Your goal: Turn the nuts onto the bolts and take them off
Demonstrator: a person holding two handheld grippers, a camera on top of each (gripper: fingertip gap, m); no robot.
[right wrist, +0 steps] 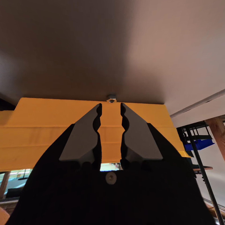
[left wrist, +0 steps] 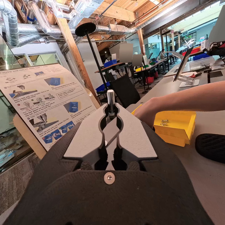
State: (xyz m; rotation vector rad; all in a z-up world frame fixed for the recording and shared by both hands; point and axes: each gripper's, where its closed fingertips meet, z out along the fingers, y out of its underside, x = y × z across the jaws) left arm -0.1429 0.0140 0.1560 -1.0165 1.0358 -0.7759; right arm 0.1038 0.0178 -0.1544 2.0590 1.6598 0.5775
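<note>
In the left wrist view my left gripper (left wrist: 111,105) is shut on a silver bolt (left wrist: 110,97). The threaded shaft stands upright above the fingertips and the head sits between the jaws. No nut shows on the thread. In the right wrist view my right gripper (right wrist: 111,105) is open and empty, held close over a yellow bin (right wrist: 48,133). A silver nut (right wrist: 111,100) lies just past the fingertips, at the line where the yellow surface meets the grey table (right wrist: 109,48). The fingers do not touch it.
A yellow bin (left wrist: 176,133) with a few bolts (left wrist: 164,122) sits right of my left gripper. A bare forearm (left wrist: 176,97) reaches across behind it. An instruction sheet (left wrist: 42,103) leans at the left. A black mesh pad (left wrist: 210,148) lies at the right. The gap from one gripper's tips to the other's is roughly 40 cm.
</note>
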